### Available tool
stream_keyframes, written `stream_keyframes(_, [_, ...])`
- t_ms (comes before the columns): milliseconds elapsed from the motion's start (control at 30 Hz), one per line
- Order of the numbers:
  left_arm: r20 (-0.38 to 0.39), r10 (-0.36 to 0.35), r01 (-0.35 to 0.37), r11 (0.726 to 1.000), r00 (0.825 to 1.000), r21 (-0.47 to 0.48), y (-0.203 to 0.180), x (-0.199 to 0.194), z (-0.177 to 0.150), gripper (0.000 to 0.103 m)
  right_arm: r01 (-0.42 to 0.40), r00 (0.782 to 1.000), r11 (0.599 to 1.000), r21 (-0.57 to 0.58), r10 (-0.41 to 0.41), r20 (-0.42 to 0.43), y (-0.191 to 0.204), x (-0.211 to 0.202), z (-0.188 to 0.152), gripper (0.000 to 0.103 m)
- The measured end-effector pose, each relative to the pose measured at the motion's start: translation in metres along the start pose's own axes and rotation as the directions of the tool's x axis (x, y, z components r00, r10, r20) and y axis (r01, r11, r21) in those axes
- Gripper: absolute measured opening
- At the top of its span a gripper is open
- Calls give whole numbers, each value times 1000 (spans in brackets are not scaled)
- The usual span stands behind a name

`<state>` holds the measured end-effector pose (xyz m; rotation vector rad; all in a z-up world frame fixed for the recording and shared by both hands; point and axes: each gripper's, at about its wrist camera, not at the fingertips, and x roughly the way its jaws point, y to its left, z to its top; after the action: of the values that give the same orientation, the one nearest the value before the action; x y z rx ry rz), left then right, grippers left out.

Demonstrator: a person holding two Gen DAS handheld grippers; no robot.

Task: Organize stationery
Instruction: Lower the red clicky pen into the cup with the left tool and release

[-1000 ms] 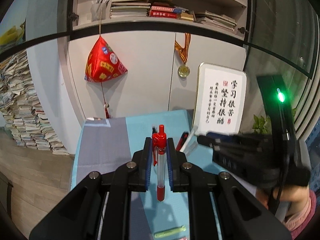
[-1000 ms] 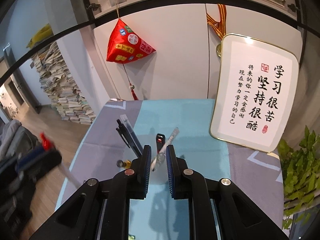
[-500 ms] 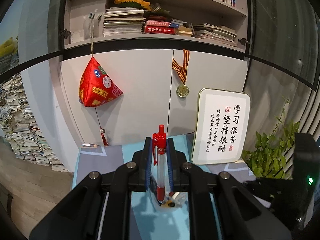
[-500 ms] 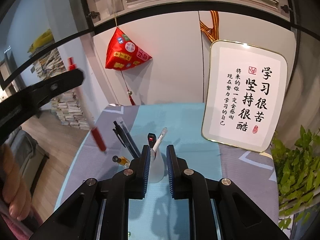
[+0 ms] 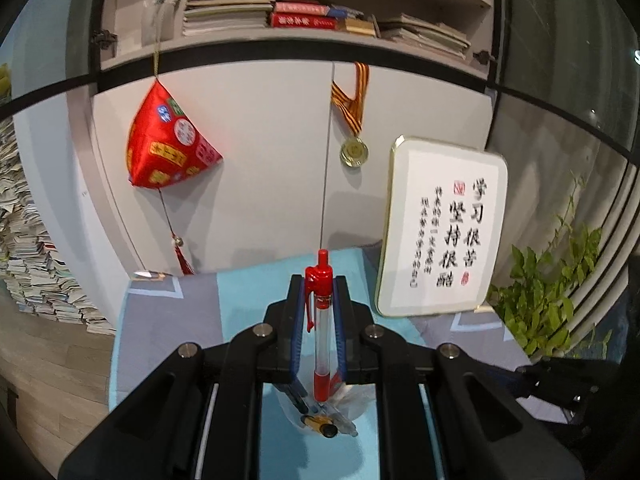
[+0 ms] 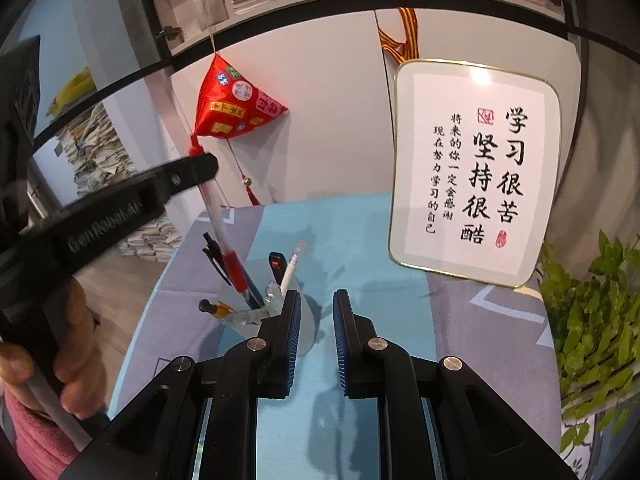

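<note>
My left gripper [image 5: 318, 284] is shut on a red-capped pen [image 5: 322, 320] with a clear barrel, held upright with the cap on top. Its red tip hangs just above a clear cup [image 5: 352, 400] holding several pens. In the right wrist view the left gripper [image 6: 200, 164] reaches in from the left, and the pen [image 6: 222, 232] slants down into the mouth of the cup [image 6: 306, 332]. My right gripper [image 6: 316, 300] hovers just right of the cup, its jaws nearly together with nothing between them. The cup is partly hidden behind its left finger.
A framed calligraphy board [image 6: 472, 172] leans on the white cabinet at the back right. A green plant [image 6: 592, 312] stands at the right edge. A red ornament [image 6: 236, 108] hangs on the cabinet. The blue and grey tablecloth [image 6: 360, 240] ends at the left above the wooden floor.
The left gripper carried the red pen rightward over the table until its tip came over the cup. The right gripper stayed near the cup, jaws unchanged.
</note>
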<state>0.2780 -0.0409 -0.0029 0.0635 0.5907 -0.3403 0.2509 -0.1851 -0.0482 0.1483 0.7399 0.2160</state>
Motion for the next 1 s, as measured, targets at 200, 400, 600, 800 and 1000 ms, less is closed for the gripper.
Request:
stream_keyframes(200, [-35,-11,12,1000,999,26,-6,12,-18,12,-10,1000,1000,7,10,-13,-1,3,-5,15])
stream_keyframes(400, [-68,-2,5,999,998,34,-6,16,-29,13,-18,1000,1000,11,18,-25,2,5,-14,15])
stream_keyframes(600, [-91,-2,7,999,996,48,-8,14,-38,14,-23,999,1000,19,24,-37,6,7,-24,16])
stream_keyframes(800, [-102,15,-9,998,995,59,-10,11,-42,24,-20,999,999,35,21,-46,5,6,-30,16])
stream_keyframes(1000, [-52,27,-23,997,998,75,-13,-8,-42,49,-10,999,999,50,12,-44,3,1,-33,16])
